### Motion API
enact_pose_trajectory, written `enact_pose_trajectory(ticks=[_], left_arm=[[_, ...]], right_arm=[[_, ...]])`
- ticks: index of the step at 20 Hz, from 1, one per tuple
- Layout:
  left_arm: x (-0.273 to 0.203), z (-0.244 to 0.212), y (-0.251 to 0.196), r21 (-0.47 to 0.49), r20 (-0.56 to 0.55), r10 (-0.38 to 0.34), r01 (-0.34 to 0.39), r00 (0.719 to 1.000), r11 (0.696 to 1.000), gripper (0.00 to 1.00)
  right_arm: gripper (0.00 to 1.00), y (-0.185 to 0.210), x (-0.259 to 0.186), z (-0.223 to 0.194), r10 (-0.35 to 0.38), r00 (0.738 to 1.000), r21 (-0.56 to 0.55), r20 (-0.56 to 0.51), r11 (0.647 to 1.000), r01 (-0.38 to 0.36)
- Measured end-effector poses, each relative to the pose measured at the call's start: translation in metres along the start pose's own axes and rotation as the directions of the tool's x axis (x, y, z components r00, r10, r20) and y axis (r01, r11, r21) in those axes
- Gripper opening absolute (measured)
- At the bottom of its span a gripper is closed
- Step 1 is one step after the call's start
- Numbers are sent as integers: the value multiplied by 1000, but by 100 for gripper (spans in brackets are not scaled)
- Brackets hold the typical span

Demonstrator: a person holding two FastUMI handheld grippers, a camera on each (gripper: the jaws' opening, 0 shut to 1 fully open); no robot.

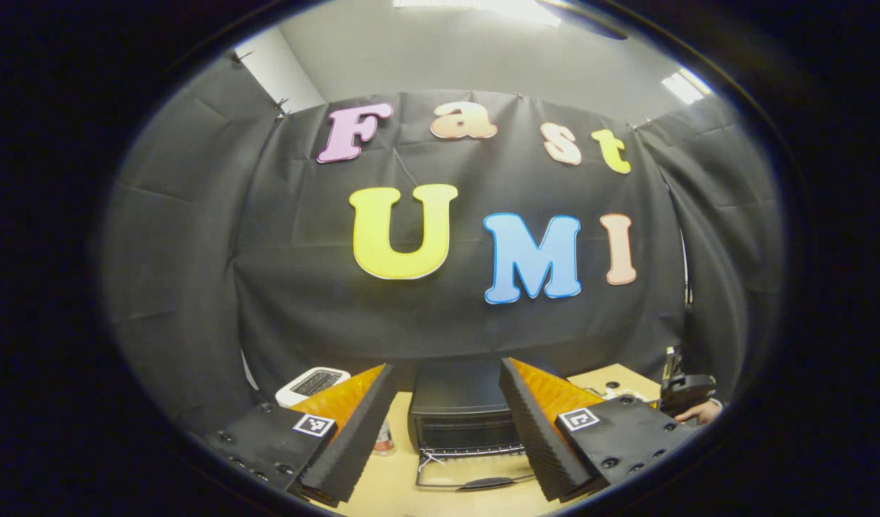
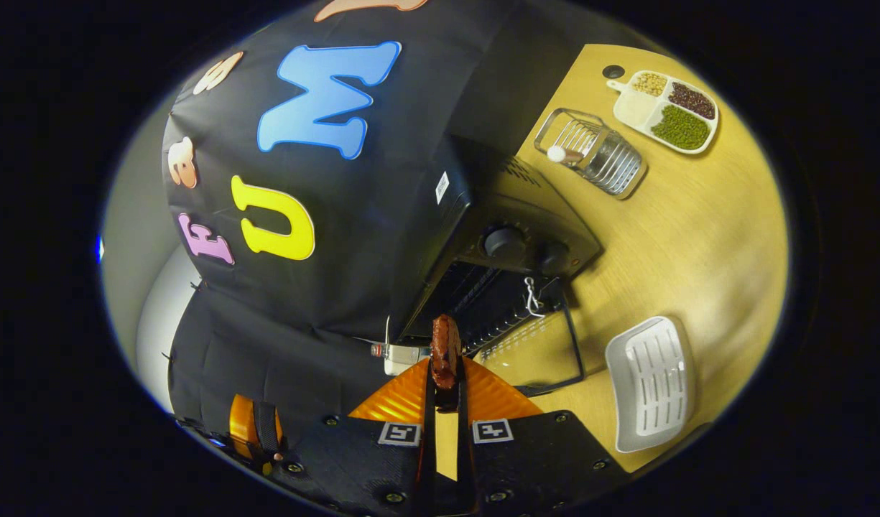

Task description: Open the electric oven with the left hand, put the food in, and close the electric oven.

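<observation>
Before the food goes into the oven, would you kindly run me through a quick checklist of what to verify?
1. Oven door open: ok, folded down flat.
2. Food held: ok, the right claw is shut on it.
3. Left claw off the door: ok, open and holding nothing, with the oven ahead.
4. Path to the opening: ok, nothing between the food and the cavity.
5. Rack inside free: cannot tell, the interior is dark.

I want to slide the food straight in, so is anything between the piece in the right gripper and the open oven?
Nothing visible. The right gripper holds the food just before the oven, whose door lies folded down, leaving the rack opening free.
</observation>
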State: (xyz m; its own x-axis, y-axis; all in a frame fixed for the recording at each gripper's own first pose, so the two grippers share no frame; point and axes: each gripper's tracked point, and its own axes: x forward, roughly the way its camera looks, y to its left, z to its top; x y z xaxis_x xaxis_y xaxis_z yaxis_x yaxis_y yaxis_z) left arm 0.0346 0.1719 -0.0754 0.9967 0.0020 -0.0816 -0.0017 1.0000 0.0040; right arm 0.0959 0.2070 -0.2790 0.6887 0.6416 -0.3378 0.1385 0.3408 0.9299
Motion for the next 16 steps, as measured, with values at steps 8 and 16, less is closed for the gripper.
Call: enact_pose_trajectory(ticks=[8,16], left_arm=[[-4,-4,49,-31,-9,46,-47,999,998,100],[-19,-32,92,-35,-86,90,-94,992,995,100]], right_arm=[[12,1,101,5,-66,988,56,137,997,59],[12,-38,157,23,-175,950,257,259,961,107]])
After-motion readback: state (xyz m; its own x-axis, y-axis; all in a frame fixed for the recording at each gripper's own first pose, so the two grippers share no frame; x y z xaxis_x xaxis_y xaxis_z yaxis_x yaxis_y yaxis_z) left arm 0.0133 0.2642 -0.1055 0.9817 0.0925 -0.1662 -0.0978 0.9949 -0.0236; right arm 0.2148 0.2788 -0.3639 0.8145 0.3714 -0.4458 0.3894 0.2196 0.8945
